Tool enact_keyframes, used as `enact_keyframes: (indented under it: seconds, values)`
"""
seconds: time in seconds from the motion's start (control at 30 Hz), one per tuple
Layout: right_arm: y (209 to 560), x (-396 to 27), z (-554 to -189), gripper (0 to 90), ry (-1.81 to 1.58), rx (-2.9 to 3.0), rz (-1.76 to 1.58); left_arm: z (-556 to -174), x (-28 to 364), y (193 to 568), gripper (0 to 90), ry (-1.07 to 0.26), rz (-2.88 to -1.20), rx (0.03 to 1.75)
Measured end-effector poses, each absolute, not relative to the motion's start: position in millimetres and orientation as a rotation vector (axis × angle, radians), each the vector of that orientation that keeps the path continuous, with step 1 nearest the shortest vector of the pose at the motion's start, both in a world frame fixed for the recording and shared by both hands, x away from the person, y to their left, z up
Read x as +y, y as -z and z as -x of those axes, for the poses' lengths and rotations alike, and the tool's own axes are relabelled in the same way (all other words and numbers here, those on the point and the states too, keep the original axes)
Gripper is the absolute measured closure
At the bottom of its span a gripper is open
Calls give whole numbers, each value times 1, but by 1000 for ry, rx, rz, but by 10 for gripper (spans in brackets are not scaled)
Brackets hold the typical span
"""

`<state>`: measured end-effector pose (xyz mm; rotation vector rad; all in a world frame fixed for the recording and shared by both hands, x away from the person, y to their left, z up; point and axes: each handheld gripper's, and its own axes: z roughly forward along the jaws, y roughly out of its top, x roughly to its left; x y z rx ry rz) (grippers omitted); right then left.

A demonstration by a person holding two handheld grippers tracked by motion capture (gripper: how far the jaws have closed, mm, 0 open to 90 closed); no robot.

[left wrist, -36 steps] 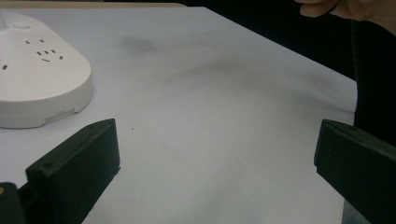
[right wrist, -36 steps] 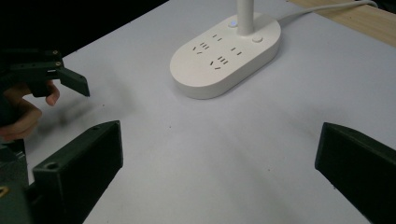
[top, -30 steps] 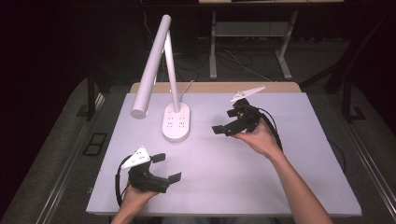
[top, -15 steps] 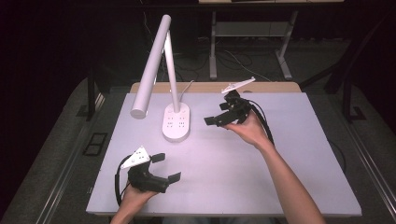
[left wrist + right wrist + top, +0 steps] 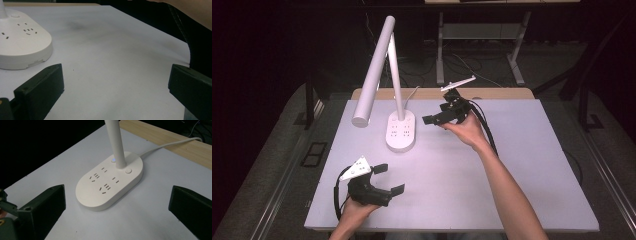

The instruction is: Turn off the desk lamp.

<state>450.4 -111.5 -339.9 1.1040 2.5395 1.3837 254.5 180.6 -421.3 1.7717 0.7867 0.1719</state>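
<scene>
A white desk lamp stands at the table's back left. Its oval base (image 5: pixel 401 131) carries socket holes, and its long head (image 5: pixel 371 80) slants down to the left. My right gripper (image 5: pixel 440 112) hovers just right of the base, open and empty, jaws pointing at it. From the right gripper view, the base (image 5: pixel 110 182) and stem (image 5: pixel 116 142) lie ahead between the wide-apart jaws. My left gripper (image 5: pixel 389 179) rests near the front edge, open, with nothing in it. The left gripper view has the base (image 5: pixel 22 45) at far left.
The white table top (image 5: pixel 512 165) stretches to the right and front. A wooden strip (image 5: pixel 492 93) runs along its back edge, with the lamp's white cable (image 5: pixel 170 143) crossing it. The person's right forearm (image 5: pixel 507 190) lies diagonally over the table.
The right gripper has moved left and slightly farther back, closing in on the lamp base. The left gripper has stayed where it was.
</scene>
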Motion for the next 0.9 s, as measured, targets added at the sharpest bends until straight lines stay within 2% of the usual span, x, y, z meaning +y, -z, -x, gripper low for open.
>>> enact_keyframes:
  seconds: [0.3,0.37,0.5,0.57,0.67,0.9]
  values:
    - [350,-100,-471,11,-1380,2522,-1158,-254,181,421,0,-168,-1768,785]
    - [353,-101,-475,77,-1406,2518,-1163,-255,181,421,0,-169,-1761,786]
    - [359,-102,-484,79,-1420,2499,-1212,-255,182,421,0,-169,-1760,787]
    - [361,-103,-487,160,-1433,2504,-1220,-256,182,421,0,-170,-1760,786]
    - [364,-103,-492,176,-1446,2498,-1237,-256,183,421,0,-168,-1760,785]
    - [373,-99,-500,345,-1435,2519,-1256,-257,184,421,0,-167,-1755,791]
